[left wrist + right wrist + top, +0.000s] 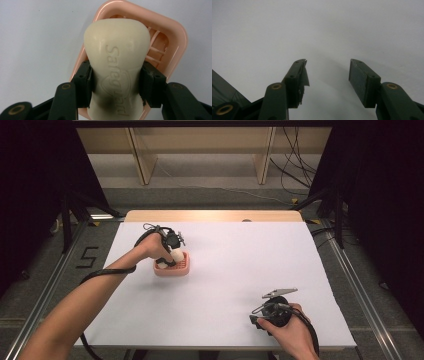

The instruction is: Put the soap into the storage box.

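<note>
The left tool [116, 82] is clamping a cream soap bar [117, 57] across its narrow waist, the bar's long axis running straight ahead along the jaws. The pink soap dish [178, 40] is lying directly beneath and ahead; whether the bar is touching it cannot be judged. The right tool [328, 83], jaws apart and holding nothing, is sitting well apart over bare worktop [240, 270].

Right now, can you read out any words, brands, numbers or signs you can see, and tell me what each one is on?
"Safeguard": embossed on the soap that the left gripper holds over the pink dish; a shield emblem sits under the word.
"5": black mark on the floor left of the table.
Nothing else is readable.
</note>
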Action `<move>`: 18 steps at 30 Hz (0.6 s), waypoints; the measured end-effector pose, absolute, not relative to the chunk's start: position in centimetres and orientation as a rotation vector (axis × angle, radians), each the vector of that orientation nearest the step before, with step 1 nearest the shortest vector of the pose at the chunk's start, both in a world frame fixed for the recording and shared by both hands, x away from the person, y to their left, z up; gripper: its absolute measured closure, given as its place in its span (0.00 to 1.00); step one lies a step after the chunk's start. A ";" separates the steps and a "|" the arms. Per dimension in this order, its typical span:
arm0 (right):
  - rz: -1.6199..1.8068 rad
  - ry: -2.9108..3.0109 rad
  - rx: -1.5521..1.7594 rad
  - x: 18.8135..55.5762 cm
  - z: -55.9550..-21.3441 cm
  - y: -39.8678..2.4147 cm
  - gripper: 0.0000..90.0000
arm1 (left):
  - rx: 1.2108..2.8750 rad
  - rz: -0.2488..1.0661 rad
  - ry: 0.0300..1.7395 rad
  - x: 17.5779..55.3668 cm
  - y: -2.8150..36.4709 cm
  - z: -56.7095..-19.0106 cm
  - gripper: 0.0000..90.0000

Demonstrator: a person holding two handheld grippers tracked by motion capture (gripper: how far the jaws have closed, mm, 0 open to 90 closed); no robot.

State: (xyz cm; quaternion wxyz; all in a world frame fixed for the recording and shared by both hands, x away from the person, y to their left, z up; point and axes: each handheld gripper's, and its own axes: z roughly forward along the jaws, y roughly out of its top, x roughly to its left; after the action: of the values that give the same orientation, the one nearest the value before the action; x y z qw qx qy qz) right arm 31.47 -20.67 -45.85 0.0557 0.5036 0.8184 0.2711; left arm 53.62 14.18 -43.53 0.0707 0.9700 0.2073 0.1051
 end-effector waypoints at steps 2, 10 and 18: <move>0.823 2.483 1.528 31.5 -45.9 -20.7 0.53 | 2.915 0.314 0.627 53.6 14.2 -43.6 0.55; 0.825 2.489 1.512 31.6 -46.0 -20.9 0.53 | 2.916 0.312 0.639 53.8 14.2 -43.8 0.55; 0.826 2.487 1.513 31.6 -46.0 -20.9 0.53 | 2.905 0.307 0.668 53.9 14.3 -43.9 0.54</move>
State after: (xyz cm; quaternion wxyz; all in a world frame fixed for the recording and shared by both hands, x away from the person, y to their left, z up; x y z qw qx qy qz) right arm 31.58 -20.86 -45.97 0.0579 0.4992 0.8204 0.2726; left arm 53.89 14.31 -43.87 0.0726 0.9668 0.2225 0.1022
